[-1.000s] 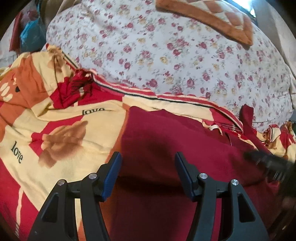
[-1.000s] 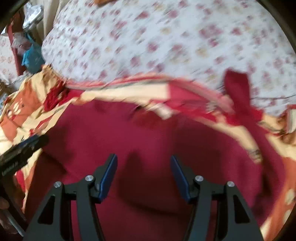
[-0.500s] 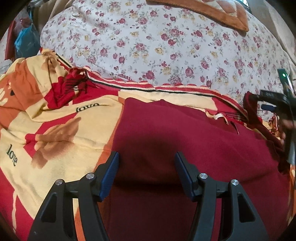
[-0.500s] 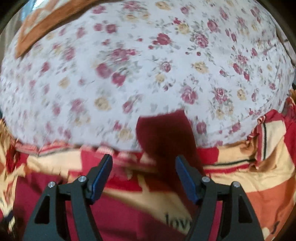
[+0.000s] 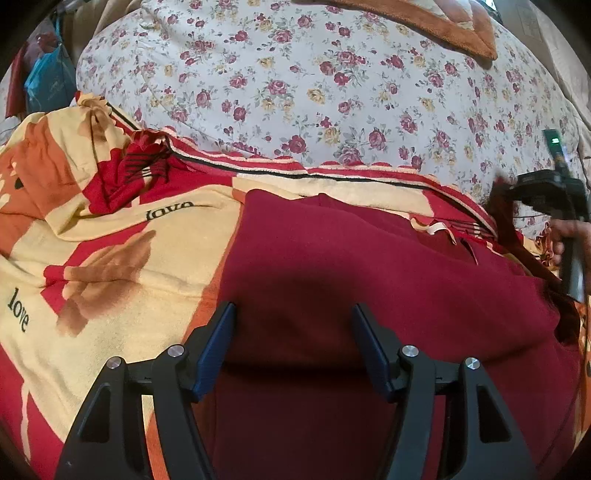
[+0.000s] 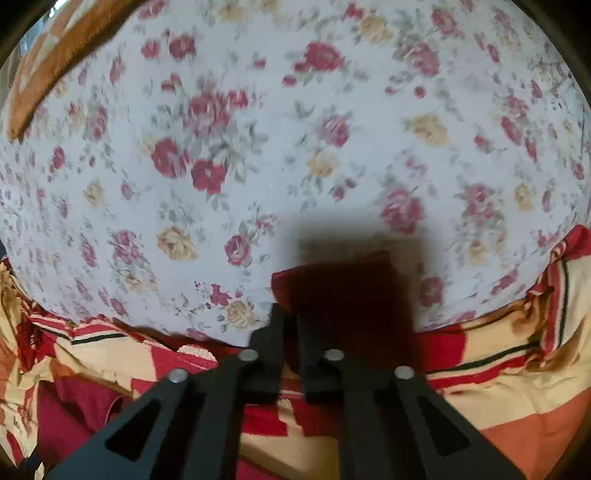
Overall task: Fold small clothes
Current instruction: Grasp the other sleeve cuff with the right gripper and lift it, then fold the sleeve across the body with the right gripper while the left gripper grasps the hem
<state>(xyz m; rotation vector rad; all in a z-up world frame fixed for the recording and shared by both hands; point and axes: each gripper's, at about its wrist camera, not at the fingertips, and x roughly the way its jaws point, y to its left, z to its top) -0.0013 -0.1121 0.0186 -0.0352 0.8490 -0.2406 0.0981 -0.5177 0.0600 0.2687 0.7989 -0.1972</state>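
Note:
A dark red garment lies spread on a yellow, red and orange "love" blanket. My left gripper is open and hovers just above the garment's near left part. My right gripper is shut on the garment's far right sleeve, which sticks up past the fingers. In the left wrist view the right gripper shows at the far right edge, at the sleeve's end.
A large white floral bedding mound rises behind the blanket. An orange-brown cushion lies on top of it. A blue bag stands at the far left.
My right gripper has moved from over the garment's body to the far sleeve and shut on it. My left gripper has stayed open over the garment.

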